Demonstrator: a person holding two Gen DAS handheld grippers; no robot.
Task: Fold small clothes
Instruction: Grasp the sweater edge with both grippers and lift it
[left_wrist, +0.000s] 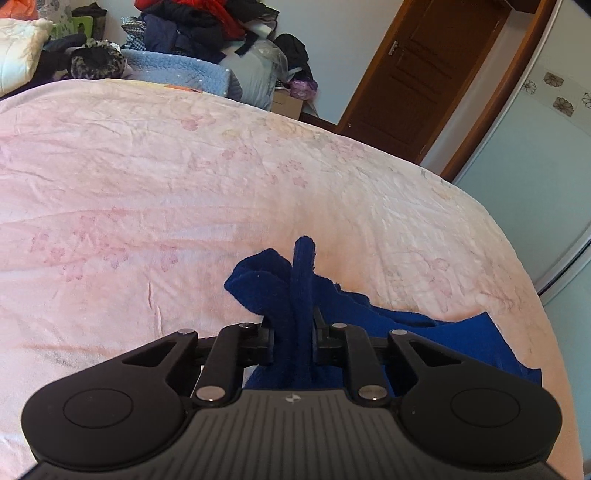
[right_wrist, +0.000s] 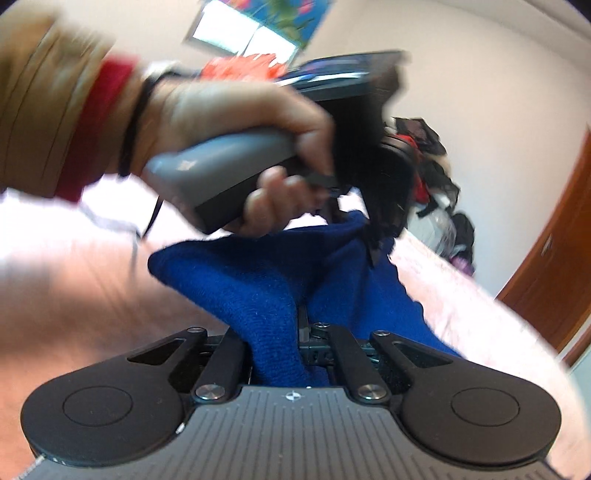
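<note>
Left wrist view: a pale pink bedspread with a faint flower print (left_wrist: 184, 177) covers the bed. A pile of dark, red and blue clothes (left_wrist: 192, 33) lies beyond the bed's far edge, with a brown wooden door (left_wrist: 428, 74) further right. The left gripper (left_wrist: 294, 332) is clenched on a fold of the dark blue knitted garment (left_wrist: 266, 284); the fold stands up between the 2 jaws, and the rest of the cloth trails right toward the bed's near right edge.

Right wrist view, blurred: a person's hand (right_wrist: 229, 114), with a tan sleeve and red cuff (right_wrist: 74, 122) at the wrist, holds the grey handle of the left gripper (right_wrist: 373, 236), whose black fingers bite the same blue garment (right_wrist: 240, 280) at its far end. The garment spans between the 2 tools above the pink bedspread (right_wrist: 461, 302). The right gripper (right_wrist: 303, 328) is clenched on the near end of the cloth, which bunches up over its jaws. The clothes pile (right_wrist: 428, 158) and the door (right_wrist: 554, 277) lie at right.
</note>
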